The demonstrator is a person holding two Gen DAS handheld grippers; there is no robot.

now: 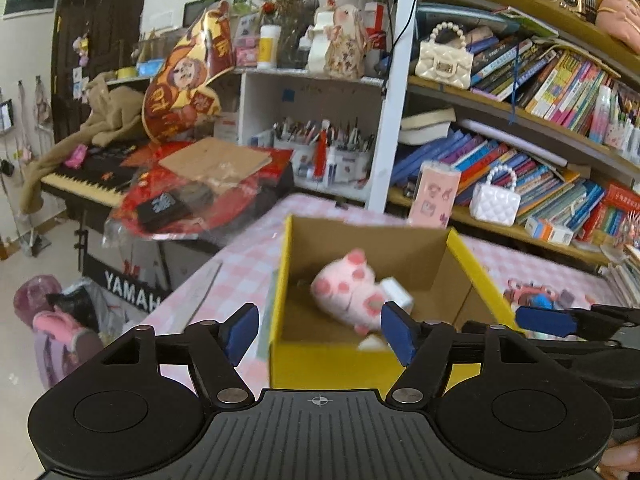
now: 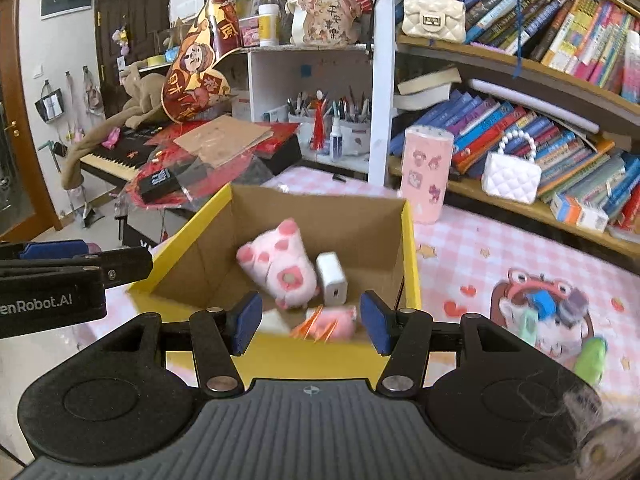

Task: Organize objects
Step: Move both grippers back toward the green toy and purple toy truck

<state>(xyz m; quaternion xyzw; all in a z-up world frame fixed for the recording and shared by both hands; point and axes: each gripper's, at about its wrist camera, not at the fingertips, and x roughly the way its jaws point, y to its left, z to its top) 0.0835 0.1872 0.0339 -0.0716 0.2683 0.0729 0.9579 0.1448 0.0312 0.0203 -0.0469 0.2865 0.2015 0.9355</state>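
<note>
My left gripper (image 1: 320, 330) and right gripper (image 2: 311, 317) both hang wide open and empty over the near rim of the yellow cardboard box (image 2: 412, 248). The pink plush pig (image 2: 280, 264), white charger block (image 2: 331, 280) and a small pink toy (image 2: 334, 322) lie inside. I judge I'm between placements; next calls for swinging right to the clutter on the pink checked tablecloth (image 2: 460, 248).

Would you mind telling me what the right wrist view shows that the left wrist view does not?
Only the right wrist view shows the green toy on the tablecloth. Only the left wrist view shows the Yamaha lettering on the keyboard. Both share the yellow box holding the pink plush and white charger, with both grippers open.
</note>
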